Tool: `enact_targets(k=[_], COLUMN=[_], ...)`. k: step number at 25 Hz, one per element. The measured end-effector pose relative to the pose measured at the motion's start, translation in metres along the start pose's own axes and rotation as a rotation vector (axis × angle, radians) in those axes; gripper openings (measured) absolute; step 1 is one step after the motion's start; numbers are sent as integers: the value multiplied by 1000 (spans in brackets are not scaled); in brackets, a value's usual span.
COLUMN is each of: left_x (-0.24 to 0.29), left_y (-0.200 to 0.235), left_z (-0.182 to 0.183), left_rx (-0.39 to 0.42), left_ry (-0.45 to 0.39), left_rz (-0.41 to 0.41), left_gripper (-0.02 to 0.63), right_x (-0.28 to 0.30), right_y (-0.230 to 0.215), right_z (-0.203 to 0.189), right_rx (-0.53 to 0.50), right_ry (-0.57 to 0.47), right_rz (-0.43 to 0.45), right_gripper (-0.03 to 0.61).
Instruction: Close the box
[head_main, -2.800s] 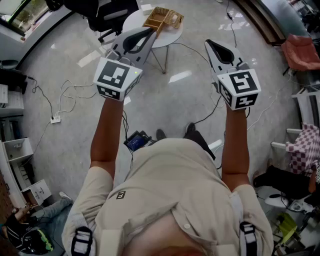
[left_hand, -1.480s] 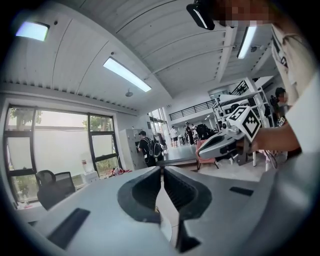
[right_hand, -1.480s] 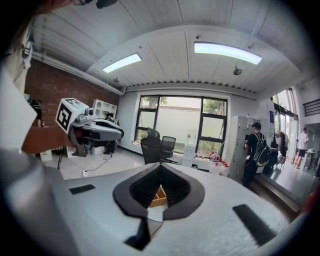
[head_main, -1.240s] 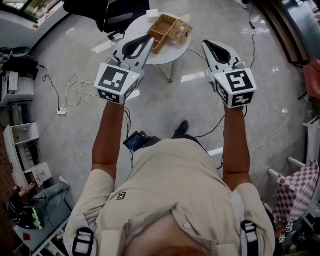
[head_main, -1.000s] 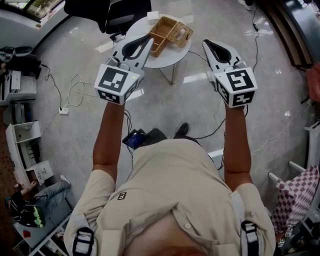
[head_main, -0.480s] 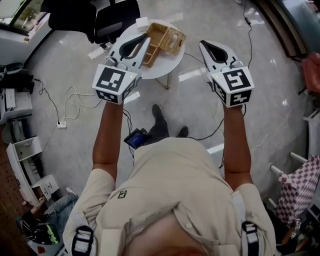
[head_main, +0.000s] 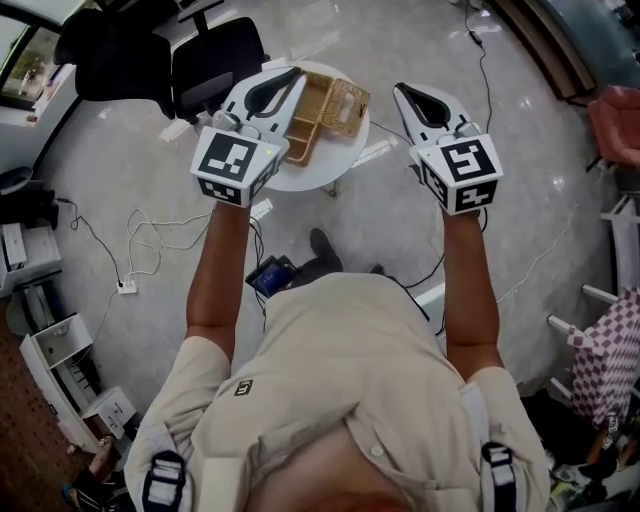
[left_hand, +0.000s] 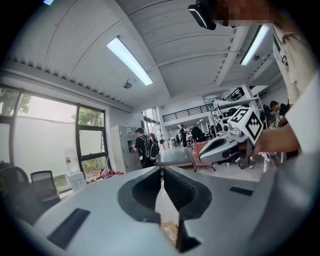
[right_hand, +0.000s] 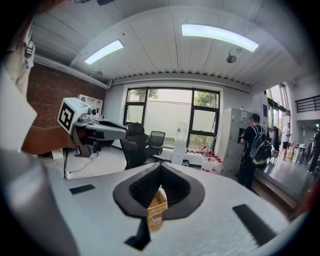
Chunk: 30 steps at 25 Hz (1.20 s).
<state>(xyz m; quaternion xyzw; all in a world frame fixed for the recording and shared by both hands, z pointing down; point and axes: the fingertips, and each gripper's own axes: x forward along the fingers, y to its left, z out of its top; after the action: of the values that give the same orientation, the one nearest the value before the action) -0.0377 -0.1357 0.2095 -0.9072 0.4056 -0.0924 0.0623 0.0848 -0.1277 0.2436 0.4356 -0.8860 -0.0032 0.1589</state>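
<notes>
- Grey jaws pressed together on left gripper (head_main: 291, 77), nothing between them; same on right gripper (head_main: 401, 89), closed and empty.
- Held side by side, well apart. Left tip over table (head_main: 305, 172), just beside box (head_main: 322, 108); right tip past the table's rim, over floor.
- Wicker box on round white table, lid seemingly lying open toward the right; glimpsed low between the jaws in both gripper views.
- Likely step: closing in on the box. Lower both to lid height, steady the body with left, catch the lid's free edge with right, swing it over. Go gently: light wicker, apt to slide on a smooth top.
- Against the earlier head view: table and box nearer, now at the tips rather than ahead; chair (head_main: 213, 60) closer; box larger in the right gripper view.
</notes>
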Motion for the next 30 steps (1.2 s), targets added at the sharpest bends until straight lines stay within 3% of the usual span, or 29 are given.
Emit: enact_targets(k=[7, 13, 23, 30], left_x=[23, 38, 68, 97], left_y=[46, 60, 89, 103], left_z=[-24, -38, -85, -135], left_rx=[-17, -37, -53, -94], left_ry=[-3, 17, 94, 162], left_rz=[-30, -38, -10, 3], left_gripper=[21, 21, 21, 21], right_x=[53, 74, 130, 173], right_y=[-13, -25, -47, -71], right_z=[-6, -18, -59, -120], right_rx=[22, 45, 91, 180], right_ry=[22, 37, 67, 117], right_rz=[-37, -31, 30, 62], right_gripper=[-8, -8, -7, -6])
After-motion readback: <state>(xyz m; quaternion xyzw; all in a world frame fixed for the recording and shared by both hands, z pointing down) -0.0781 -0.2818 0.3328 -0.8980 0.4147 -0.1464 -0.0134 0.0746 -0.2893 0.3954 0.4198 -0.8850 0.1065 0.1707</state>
